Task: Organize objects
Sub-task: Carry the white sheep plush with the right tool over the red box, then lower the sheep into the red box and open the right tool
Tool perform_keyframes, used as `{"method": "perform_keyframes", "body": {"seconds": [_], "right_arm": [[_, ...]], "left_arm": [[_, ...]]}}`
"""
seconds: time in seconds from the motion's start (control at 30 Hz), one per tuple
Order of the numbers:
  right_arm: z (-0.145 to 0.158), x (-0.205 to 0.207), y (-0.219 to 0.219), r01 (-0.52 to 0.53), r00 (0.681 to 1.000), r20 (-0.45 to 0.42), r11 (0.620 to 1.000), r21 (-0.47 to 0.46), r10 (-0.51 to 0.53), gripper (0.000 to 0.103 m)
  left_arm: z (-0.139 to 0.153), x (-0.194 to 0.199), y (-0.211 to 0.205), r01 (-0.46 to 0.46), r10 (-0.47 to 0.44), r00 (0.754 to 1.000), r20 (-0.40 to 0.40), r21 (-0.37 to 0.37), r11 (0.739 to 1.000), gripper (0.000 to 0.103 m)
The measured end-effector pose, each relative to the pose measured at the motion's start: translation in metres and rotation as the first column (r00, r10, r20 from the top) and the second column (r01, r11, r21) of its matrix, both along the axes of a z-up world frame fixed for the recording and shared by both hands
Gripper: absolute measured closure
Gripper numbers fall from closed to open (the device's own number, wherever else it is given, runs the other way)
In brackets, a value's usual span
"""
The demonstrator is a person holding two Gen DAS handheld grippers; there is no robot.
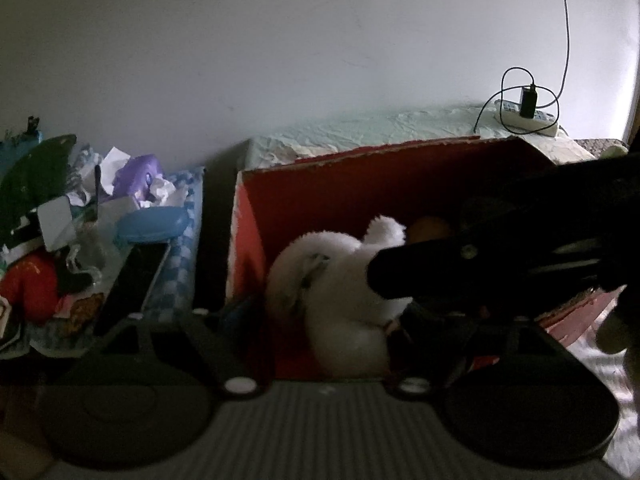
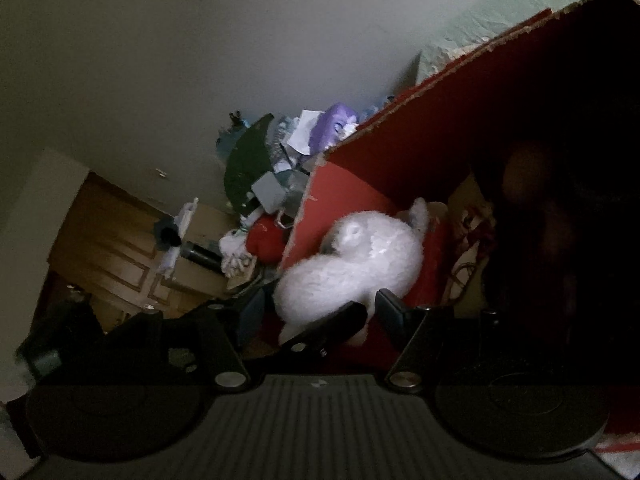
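The right half of the red box [image 2: 400,168] is lost in darkness in the right wrist view, its contents unreadable there. In the left wrist view the right tongs [image 1: 384,272] cover part of the white plush toy [image 1: 340,280]. The clutter pile [image 1: 60,240] is cut by the left edge, its items too jumbled to name.

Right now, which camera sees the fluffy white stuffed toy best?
The right wrist view: the fluffy white stuffed toy lies nearly whole inside the red cardboard box. In the left wrist view, the toy is partly hidden behind the right gripper.
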State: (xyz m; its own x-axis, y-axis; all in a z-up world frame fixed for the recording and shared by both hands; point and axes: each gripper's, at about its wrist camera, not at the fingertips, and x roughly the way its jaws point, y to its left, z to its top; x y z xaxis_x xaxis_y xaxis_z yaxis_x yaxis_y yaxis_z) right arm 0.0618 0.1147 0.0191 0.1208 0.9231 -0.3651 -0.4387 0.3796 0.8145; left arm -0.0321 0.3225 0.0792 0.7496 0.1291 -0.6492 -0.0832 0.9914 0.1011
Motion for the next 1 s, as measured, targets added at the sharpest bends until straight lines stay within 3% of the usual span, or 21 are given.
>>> {"method": "perform_keyframes", "body": {"seconds": [0.17, 0.3, 0.43, 0.63, 1.0], "right_arm": [[0.004, -0.001, -0.012, 0.006, 1.000, 0.029, 0.998, 0.056, -0.007, 0.040], [0.006, 0.000, -0.024, 0.075, 0.993, 0.086, 0.995, 0.071, -0.081, 0.044], [0.006, 0.002, -0.035, 0.175, 0.969, 0.171, 0.984, 0.025, -0.177, 0.048], [0.001, 0.007, -0.044, 0.251, 0.938, 0.257, 0.967, -0.047, -0.231, 0.050], [-0.004, 0.001, -0.037, 0.245, 0.906, 0.377, 0.965, -0.094, -0.193, 0.050]], "left_arm": [[0.010, -0.008, 0.003, -0.006, 0.007, 0.999, 0.043, -0.023, 1.000, 0.026], [0.024, -0.014, -0.003, -0.009, 0.012, 0.996, 0.088, -0.029, 1.000, 0.028], [0.027, -0.004, -0.015, -0.019, 0.019, 0.996, 0.090, -0.003, 1.000, 0.032], [0.018, 0.018, -0.025, -0.008, 0.005, 0.997, 0.083, 0.034, 0.999, 0.032], [-0.005, 0.040, -0.022, -0.046, 0.044, 0.999, 0.025, 0.075, 0.996, 0.031]]}}
